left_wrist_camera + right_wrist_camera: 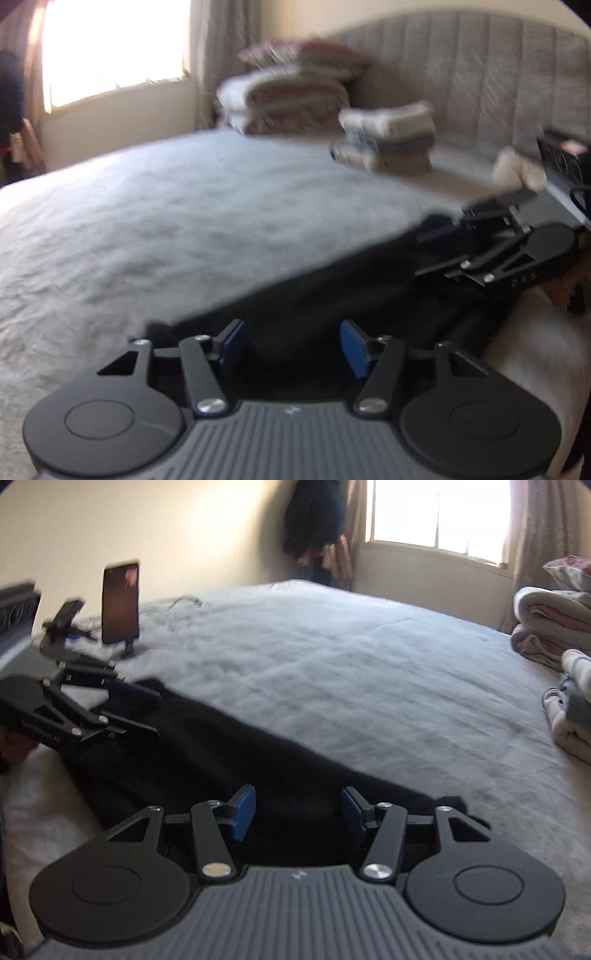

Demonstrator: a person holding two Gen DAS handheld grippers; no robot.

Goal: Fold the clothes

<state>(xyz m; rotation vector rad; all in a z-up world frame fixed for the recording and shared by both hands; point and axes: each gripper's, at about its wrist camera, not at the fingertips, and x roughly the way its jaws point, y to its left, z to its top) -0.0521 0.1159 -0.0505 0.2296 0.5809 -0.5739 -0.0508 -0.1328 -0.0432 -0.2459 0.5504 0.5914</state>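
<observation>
Left gripper (288,345) with blue pads (352,349) spread apart, nothing between them, hovering low over one end of the black garment (332,295). Right gripper (297,818) likewise spread wide, blue pads (243,812) clear of the cloth, above the other end of the same black garment (229,753). Each gripper seen also from the other camera (both views blurred by motion): right gripper (439,240) at the far end of the cloth, jaws parted; left gripper (144,716) the same, with part of a hand (14,742) behind its body.

No boxes or baskets visible; only stacks. Folded clothes (388,136) piled near the headboard (480,74), a taller stack of folded blankets (291,92) beside them toward the window (114,48). Same blankets (550,620) and folded clothes (572,709) at the right edge of the right wrist view.

Black garment lying flat as a long band across the near edge of the bed (166,206), covered with a pale grey, slightly wrinkled spread (351,672). Upright phone on a small stand (121,603) on the bed, a thin cable (184,602) just beside it. Bright window (439,513) with curtains (535,531), cream wall (166,528), dark clothes hanging in the corner (314,520). Padded grey headboard with vertical channels behind the stacks.
</observation>
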